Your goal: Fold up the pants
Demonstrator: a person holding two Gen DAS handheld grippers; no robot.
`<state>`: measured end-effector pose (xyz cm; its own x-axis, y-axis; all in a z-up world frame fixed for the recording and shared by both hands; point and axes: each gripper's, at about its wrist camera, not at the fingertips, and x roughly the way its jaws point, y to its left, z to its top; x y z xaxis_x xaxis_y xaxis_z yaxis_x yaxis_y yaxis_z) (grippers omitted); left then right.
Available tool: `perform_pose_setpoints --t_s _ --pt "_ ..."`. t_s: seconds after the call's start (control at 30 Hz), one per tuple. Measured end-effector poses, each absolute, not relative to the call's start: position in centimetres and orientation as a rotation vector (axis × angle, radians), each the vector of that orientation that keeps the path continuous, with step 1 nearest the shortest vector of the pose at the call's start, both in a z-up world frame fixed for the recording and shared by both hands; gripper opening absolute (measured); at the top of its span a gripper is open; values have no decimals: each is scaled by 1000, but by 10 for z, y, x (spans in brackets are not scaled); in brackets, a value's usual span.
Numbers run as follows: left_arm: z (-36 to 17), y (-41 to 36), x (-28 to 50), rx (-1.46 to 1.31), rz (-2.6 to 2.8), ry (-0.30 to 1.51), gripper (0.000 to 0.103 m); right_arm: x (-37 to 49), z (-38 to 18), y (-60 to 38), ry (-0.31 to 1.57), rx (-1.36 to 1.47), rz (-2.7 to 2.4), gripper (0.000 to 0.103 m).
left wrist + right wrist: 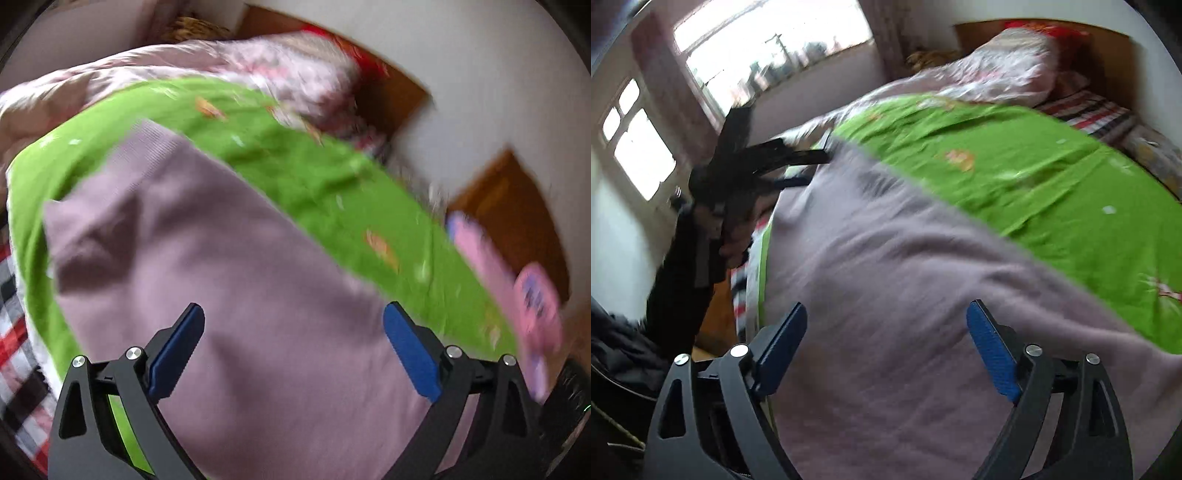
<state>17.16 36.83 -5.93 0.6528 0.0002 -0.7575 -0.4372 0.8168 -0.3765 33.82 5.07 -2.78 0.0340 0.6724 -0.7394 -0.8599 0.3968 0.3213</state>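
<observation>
**Me:** Pants (236, 280) are lying on the green blanket (295, 173) on the bed, a mauve spread of cloth reaching from near the bed's edge up toward the rumpled pink quilt (221, 70). Both views are smeared, so I can't make out a waistband or where a leg ends.

**You:** What are you holding?

**Me:** Nothing. My left hand-held gripper (293, 321) has its jaws wide apart over the cloth, with nothing pinched between them. My right hand-held gripper (886, 321) is the same: jaws spread, blue pads (991, 354) clear of the fabric. In the right view I can also see the left one out at the far side of the pants, by the bed's edge.

**You:** So what worries you?

**Me:** Grabbing blind. With this blur I could close on a middle wrinkle instead of an edge, and the fold would come out crooked. The cloth looks soft and loose, so I'd guess a pinch could catch only the top layer and leave the one below behind.

**You:** Anything else?

**Me:** The blanket. If I go in too deep I may nip it along with the pants and drag both. And the left side sits near the bed's edge, where a careless pull could slide the pants off.
</observation>
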Motion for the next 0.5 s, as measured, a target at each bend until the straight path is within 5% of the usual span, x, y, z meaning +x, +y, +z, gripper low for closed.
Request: perform_pose_setpoints --t_s 0.5 --pt "-65 380 129 -581 371 793 101 272 -40 54 926 -439 1063 89"
